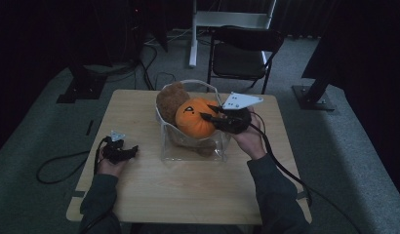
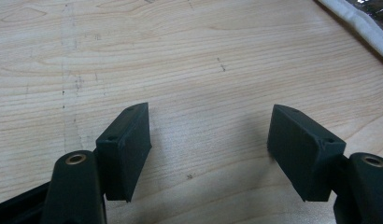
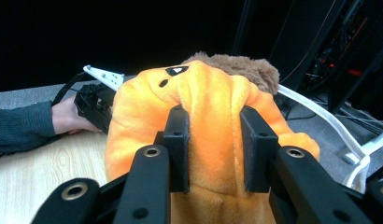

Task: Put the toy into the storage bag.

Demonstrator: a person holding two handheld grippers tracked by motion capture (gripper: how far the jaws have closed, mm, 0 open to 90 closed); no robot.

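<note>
The orange plush pumpkin (image 1: 195, 118) sits in the mouth of a clear plastic bag (image 1: 193, 146) that stands upright near the middle of the wooden table (image 1: 188, 190), and I will place everything else from that bag. The pumpkin bulges above the bag's rim, its dark stitched face turned toward the left side of the table. Just behind it, at the far side of the bag, a brown plush toy (image 1: 170, 96) is tucked in and touches the pumpkin. The right gripper (image 1: 212, 117) reaches in from the bag's right side, held by the person's right hand (image 1: 249, 138), with its white three-cornered plate above the bag's right edge. In the right gripper view, its two black jaws are pinched onto a fold of the pumpkin's orange fabric (image 3: 213, 116), which puckers up between the pads; the brown toy's fur (image 3: 245, 67) shows just beyond the pumpkin's top. The left gripper (image 1: 127, 152) rests on the table to the left of the bag, well apart from it, in the person's left hand (image 1: 110, 165), with its cable looping off the table's left edge. In the left gripper view, its jaws stand wide apart over bare wood with nothing between them, and a pale strip of the bag's edge (image 2: 353, 16) crosses the upper right corner.
</note>
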